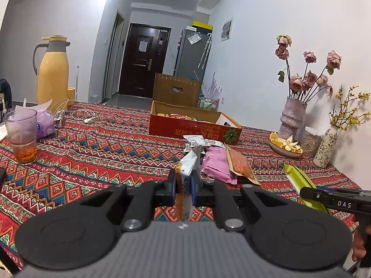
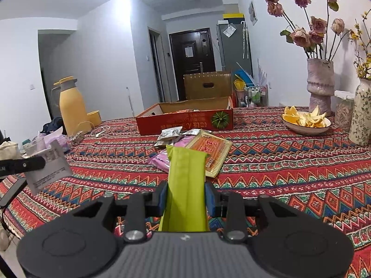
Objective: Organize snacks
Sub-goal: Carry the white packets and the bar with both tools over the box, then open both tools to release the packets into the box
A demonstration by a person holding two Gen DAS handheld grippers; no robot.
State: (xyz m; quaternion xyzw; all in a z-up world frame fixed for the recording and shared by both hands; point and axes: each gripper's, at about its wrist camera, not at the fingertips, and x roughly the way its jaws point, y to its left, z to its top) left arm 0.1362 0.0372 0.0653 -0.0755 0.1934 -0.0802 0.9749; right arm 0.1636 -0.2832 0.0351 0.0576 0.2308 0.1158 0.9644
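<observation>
My left gripper (image 1: pixel 184 187) is shut on a white and orange snack packet (image 1: pixel 188 169), held edge-on above the table; it also shows in the right wrist view (image 2: pixel 49 169). My right gripper (image 2: pixel 185 197) is shut on a green snack packet (image 2: pixel 185 185), also seen in the left wrist view (image 1: pixel 301 183). Ahead on the patterned cloth lie a pink packet (image 1: pixel 216 164), an orange packet (image 2: pixel 208 153) and small silver sachets (image 2: pixel 170 134). Behind them stands an open red cardboard box (image 1: pixel 192 128) with snacks inside.
A yellow thermos (image 1: pixel 53 74) and a glass with a drink (image 1: pixel 22 134) stand at the left. A bowl of orange peel (image 2: pixel 306 120), a pink vase with dried roses (image 2: pixel 320 83) and a floral vase (image 2: pixel 361 113) stand at the right by the wall.
</observation>
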